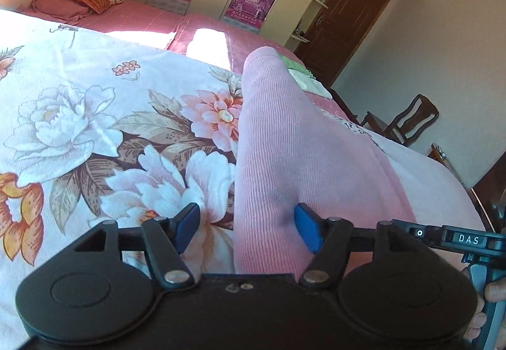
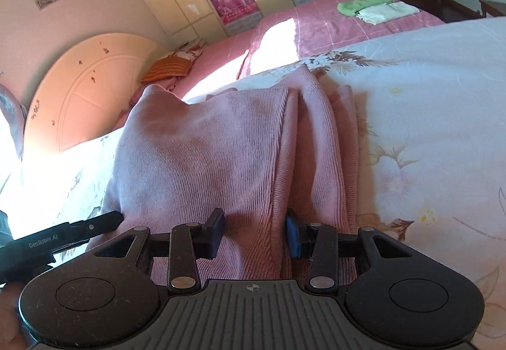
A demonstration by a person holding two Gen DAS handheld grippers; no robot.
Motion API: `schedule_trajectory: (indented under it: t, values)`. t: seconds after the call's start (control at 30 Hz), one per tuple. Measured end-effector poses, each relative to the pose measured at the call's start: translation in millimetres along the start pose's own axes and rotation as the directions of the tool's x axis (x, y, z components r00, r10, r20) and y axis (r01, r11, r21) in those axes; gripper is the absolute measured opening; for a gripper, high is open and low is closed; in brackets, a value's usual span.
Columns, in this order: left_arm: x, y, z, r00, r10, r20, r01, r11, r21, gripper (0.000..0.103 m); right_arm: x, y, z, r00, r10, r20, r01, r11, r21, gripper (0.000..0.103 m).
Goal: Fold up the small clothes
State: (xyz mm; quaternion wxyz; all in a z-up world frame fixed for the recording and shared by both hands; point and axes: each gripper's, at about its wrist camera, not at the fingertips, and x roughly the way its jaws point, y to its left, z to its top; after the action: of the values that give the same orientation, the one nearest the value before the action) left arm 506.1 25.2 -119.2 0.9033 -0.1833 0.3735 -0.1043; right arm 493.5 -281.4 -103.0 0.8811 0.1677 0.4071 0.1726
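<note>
Lying limp on the floral quilt [image 1: 79,115], pink ribbed garment [image 1: 284,144]: soft, light, floppy. Left claw [image 1: 246,231] spread astride its edge; right claw [image 2: 255,233] spread over a fold. Best pinched at doubled edges.

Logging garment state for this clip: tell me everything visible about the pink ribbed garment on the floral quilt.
The pink ribbed garment is a fine-ribbed knit, already folded over lengthwise, with stacked layered edges showing along its right side. It lies on the floral quilt, reaching away from both cameras. The open left hand-held gripper straddles its near left edge; the open right hand-held gripper brackets a fold ridge at the near end. A paler pink section lies beside it in the left wrist view.
</note>
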Motion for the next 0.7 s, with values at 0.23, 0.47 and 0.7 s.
schedule_trajectory:
  t: [0.23,0.47,0.7]
  values:
    - [-8,-15,12,0.999,0.009,0.042,-0.011,0.999,0.049,0.057,-28,45,3,0.982,-0.087,0.165,0.127,0.960,-0.249,0.008]
    - [27,-55,16,0.997,0.024,-0.077,-0.010,0.983,0.181,0.064,-28,20,-17,0.957,-0.204,0.208,0.259,0.923,-0.285,0.008]
    - [30,-43,19,0.996,0.001,-0.090,0.013,0.989,0.145,0.069,-15,-9,-25,0.977,-0.170,0.129,0.187,0.974,-0.131,0.008]
